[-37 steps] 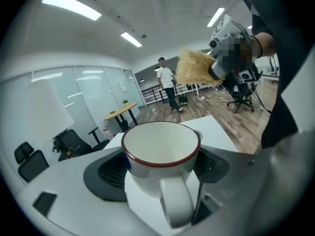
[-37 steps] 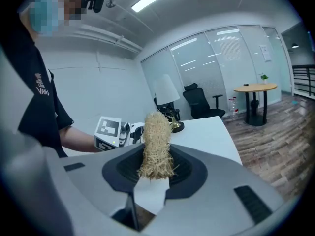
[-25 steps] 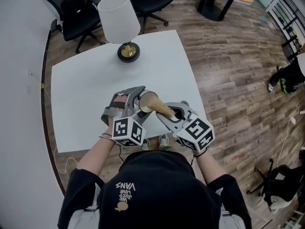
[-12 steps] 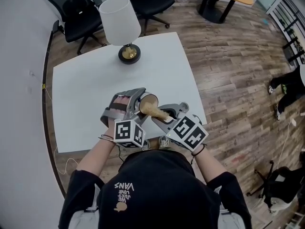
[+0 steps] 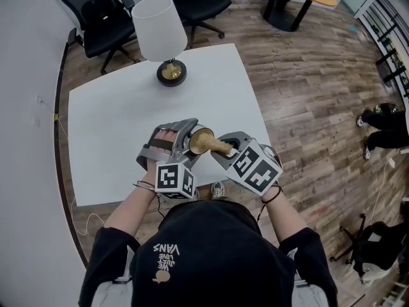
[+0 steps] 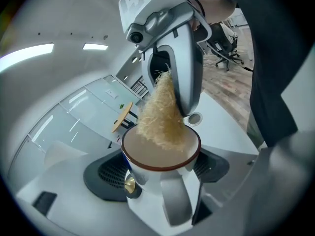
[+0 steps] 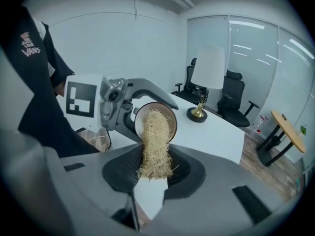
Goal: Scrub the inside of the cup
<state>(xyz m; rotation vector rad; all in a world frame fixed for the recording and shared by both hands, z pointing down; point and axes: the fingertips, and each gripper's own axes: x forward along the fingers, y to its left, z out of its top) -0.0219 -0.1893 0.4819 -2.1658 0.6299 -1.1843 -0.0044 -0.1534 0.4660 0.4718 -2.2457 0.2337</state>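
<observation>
A white cup (image 6: 162, 154) with a dark red rim and a handle is held in my left gripper (image 5: 181, 141), which is shut on it, tipped with its mouth toward the right gripper. A straw-coloured fibre scrubber (image 7: 155, 146) is clamped in my right gripper (image 5: 227, 151), shut on its base. The scrubber's (image 5: 211, 144) tip reaches into the cup's (image 5: 199, 137) mouth. In the left gripper view the scrubber (image 6: 160, 114) dips over the rim into the cup. The right gripper view shows the cup (image 7: 156, 119) lying sideways with the fibres inside it.
A white table (image 5: 115, 126) lies under both grippers, near its front edge. A lamp (image 5: 161, 34) with a white shade and a gold-and-black base stands at the table's far side. Black office chairs (image 5: 102, 18) stand behind it, and wooden floor lies to the right.
My right gripper has turned and shifted a little, so its marker cube now faces up more to the right. The scrubber stays in the cup's mouth. The left gripper has hardly moved.
</observation>
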